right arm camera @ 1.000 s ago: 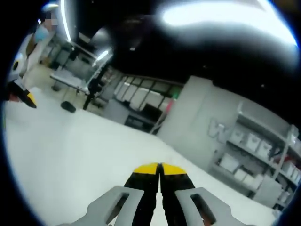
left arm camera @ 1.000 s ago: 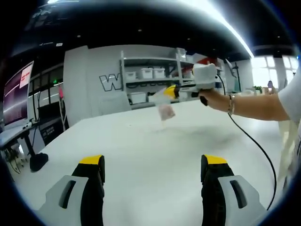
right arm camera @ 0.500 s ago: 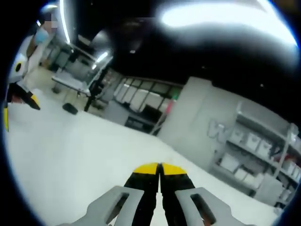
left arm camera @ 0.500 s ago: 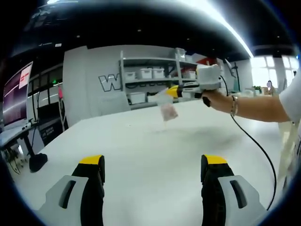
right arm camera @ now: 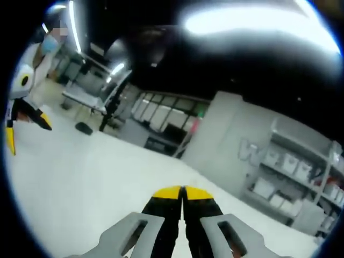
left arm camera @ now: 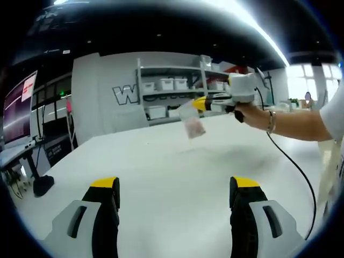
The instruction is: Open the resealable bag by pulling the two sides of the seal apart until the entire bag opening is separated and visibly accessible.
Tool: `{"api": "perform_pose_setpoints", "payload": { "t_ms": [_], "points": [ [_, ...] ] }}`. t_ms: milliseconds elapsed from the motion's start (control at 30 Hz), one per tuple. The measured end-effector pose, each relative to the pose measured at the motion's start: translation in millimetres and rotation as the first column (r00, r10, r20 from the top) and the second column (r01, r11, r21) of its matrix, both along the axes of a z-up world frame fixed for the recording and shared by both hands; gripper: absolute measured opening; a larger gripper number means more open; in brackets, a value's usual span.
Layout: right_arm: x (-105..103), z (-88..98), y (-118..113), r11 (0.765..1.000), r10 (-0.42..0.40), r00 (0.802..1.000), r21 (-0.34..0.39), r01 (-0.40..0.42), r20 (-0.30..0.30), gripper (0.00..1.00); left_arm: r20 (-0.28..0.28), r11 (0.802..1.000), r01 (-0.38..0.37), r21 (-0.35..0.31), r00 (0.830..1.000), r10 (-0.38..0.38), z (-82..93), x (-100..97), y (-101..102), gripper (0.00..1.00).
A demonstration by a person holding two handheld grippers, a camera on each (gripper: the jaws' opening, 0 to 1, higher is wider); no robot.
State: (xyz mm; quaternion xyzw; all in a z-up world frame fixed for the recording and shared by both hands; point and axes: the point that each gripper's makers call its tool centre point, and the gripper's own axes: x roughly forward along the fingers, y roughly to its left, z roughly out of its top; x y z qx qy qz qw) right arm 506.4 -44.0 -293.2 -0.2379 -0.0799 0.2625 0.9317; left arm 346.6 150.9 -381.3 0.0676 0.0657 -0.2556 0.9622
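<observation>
Bag [left arm camera: 192, 122] hung from the right gripper [left arm camera: 200, 104], pinched in its jaws, and had drifted a bit toward the upper right of the left gripper view. Left gripper [left arm camera: 175, 189] jaws stayed wide apart and far from it, so the seal was likely not pulled yet.

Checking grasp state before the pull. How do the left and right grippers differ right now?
The left gripper has its jaws wide apart with nothing between them; the right gripper has its jaws pressed together. In the left gripper view, the right gripper is held up above the white table with the resealable bag hanging from its tip, while the left gripper sits low over the table, well short of the bag. Both have yellow-tipped black jaws.
</observation>
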Motion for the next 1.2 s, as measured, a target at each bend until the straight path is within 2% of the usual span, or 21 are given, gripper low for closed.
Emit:
{"api": "perform_pose_setpoints", "payload": {
  "t_ms": [1200],
  "points": [
    [-50.3,16.1,-11.9,0.998,0.043,0.998,0.039,-0.045,0.046,0.0,0.012,1.0,0.012,0.009,1.0,-0.012,5.9,-3.4,-7.8,0.83]
  ]
}}
